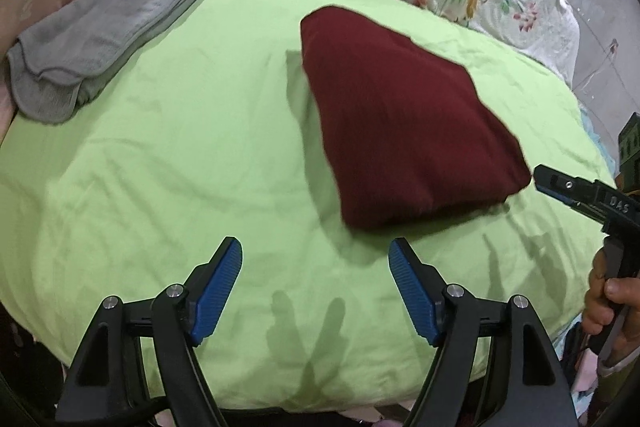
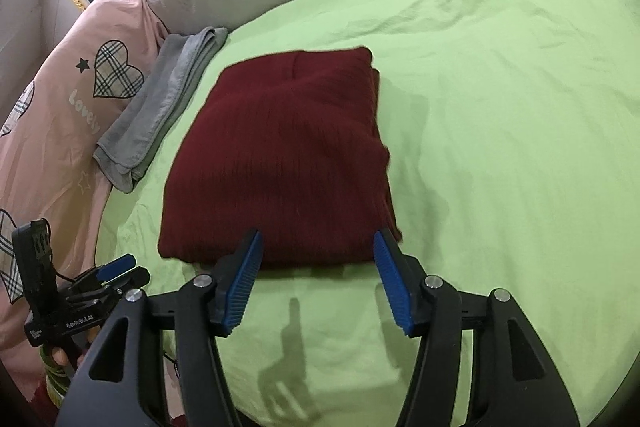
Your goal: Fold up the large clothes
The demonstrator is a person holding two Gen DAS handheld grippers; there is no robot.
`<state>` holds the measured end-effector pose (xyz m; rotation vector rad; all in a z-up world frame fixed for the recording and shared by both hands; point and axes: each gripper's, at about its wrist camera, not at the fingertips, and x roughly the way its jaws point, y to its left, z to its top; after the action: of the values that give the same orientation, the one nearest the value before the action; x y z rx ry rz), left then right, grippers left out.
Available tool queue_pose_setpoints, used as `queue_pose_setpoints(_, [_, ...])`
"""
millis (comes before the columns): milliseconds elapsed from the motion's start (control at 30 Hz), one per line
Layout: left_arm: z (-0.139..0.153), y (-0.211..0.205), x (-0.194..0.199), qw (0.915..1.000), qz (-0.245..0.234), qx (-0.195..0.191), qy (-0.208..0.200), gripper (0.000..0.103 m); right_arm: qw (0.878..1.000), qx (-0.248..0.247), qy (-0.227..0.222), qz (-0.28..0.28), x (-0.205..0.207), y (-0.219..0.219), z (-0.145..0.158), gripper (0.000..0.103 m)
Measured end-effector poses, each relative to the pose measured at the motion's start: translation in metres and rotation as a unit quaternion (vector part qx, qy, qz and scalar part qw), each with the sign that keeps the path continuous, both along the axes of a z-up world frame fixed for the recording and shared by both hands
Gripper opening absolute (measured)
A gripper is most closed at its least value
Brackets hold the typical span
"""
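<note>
Resting: we see the folded maroon sweater (image 2: pixel 280 163) on the green bed (image 2: pixel 500 147).
Left claw (image 1: pixel 314 269): open, empty.
Right claw (image 2: pixel 318 263): open, just before its edge.
Beside: grey towel (image 1: pixel 100 31).

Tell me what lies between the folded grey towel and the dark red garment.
Only bare green sheet separates the grey towel from the dark red garment; the left wrist view shows that best.

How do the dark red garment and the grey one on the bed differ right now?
The dark red garment is a broad, thick folded block in the middle of the green sheet; the grey garment is a narrower, flatter, longer fold at the sheet's edge beside the pink bedding. Both lie folded, untouched by either gripper.
</note>
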<state>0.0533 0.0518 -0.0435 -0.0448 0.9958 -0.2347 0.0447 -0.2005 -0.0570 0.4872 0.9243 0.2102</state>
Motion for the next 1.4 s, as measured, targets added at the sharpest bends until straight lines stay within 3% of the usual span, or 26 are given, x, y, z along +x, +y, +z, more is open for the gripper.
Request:
queue_pose_setpoints(167, [-0.015,-0.003,-0.017,0.9997,0.009,0.024,0.008,0.076,1.000,-0.009,0.009,-0.002,-0.023,0.004,-0.008,0.062])
queue_pose_setpoints(333, [-0.025,-0.014,-0.039,0.9986,0.009,0.052,-0.006,0.076,0.999,-0.040,0.011,0.000,-0.045,0.010,-0.012,0.079])
queue_pose_setpoints(467, [-0.038,-0.020,-0.047,0.9994,-0.014,0.027,0.019,0.076,0.997,-0.064,0.017,0.026,-0.060,0.019,-0.017,0.079])
queue_pose_setpoints(567, [-0.039,-0.027,-0.050,0.9976,-0.033,0.050,0.033,0.076,0.995,-0.088,0.016,0.044,-0.069,0.024,-0.018,0.080])
queue_pose_setpoints(633, [-0.031,-0.028,-0.050,0.9965,-0.035,0.070,0.027,0.076,0.994,-0.095,0.015,0.049,-0.073,0.024,-0.014,0.080])
queue_pose_setpoints(767, [0.008,-0.020,-0.053,0.9974,-0.036,0.061,-0.013,0.078,0.992,-0.111,-0.008,0.064,-0.083,0.024,0.013,0.080])
queue_pose_setpoints(867, [0.047,-0.015,-0.059,0.9953,-0.041,0.062,-0.063,0.085,0.991,-0.110,-0.036,0.074,-0.089,0.021,0.041,0.083])
queue_pose_setpoints(967, [0.067,-0.019,-0.065,0.9910,-0.050,0.076,-0.098,0.094,0.988,-0.121,-0.060,0.076,-0.091,0.021,0.059,0.090])
queue_pose_setpoints(1033, [0.069,-0.023,-0.064,0.9880,-0.055,0.090,-0.113,0.098,0.987,-0.128,-0.067,0.074,-0.087,0.020,0.062,0.103])
queue_pose_setpoints(1167, [0.056,-0.030,-0.050,0.9869,-0.052,0.115,-0.101,0.098,0.986,-0.130,-0.063,0.080,-0.071,0.020,0.051,0.103])
queue_pose_setpoints(1300, [0.044,-0.029,-0.035,0.9912,-0.038,0.101,-0.076,0.098,0.987,-0.125,-0.055,0.084,-0.054,0.026,0.041,0.103])
queue_pose_setpoints(1400, [0.035,-0.031,-0.023,0.9913,-0.025,0.114,-0.061,0.098,0.987,-0.126,-0.044,0.088,-0.043,0.032,0.033,0.103])
